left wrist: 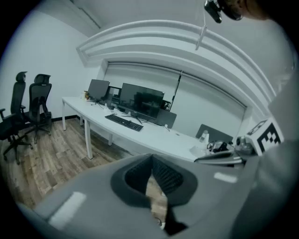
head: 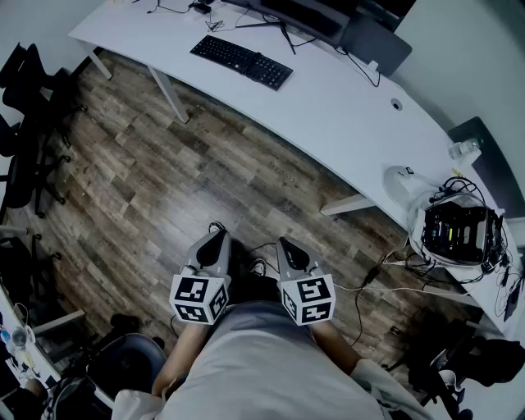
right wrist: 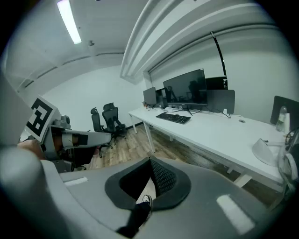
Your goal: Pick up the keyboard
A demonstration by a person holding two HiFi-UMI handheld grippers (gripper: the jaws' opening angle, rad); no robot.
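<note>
The person's grey-shirted torso point(head: 262, 369) fills the bottom of the head view. Just ahead of it, both grippers are held low and side by side over the brown wood-plank floor point(head: 164, 180), well short of the long white curved tabletop point(head: 344, 107).

The left gripper point(head: 216, 239) carries its cube of black-and-white square markers point(head: 199, 297) at the rear. Its own view shows its dark ribbed jaws brought together at the tips with nothing between them; only a sliver of floor shows in the slot below. The right gripper point(head: 286, 246), with its own marker cube point(head: 308, 299), is the same: jaws meeting at the tips and empty, with floor and a dark shoe point(right wrist: 145, 200) seen through the slot.

The flat black rectangular keyboard point(head: 242, 61) lies on the tabletop toward its far left part, near the front edge and far from both grippers. Dark flat monitors point(head: 308, 16) stand behind it at the tabletop's back edge. At the tabletop's right end sits a clear plastic bottle point(head: 463, 149) and, nearer the person, a white round tray point(head: 414, 221) holding a black box tangled in cables. Black office chairs point(head: 25, 123) stand on the floor off the tabletop's left end.
</note>
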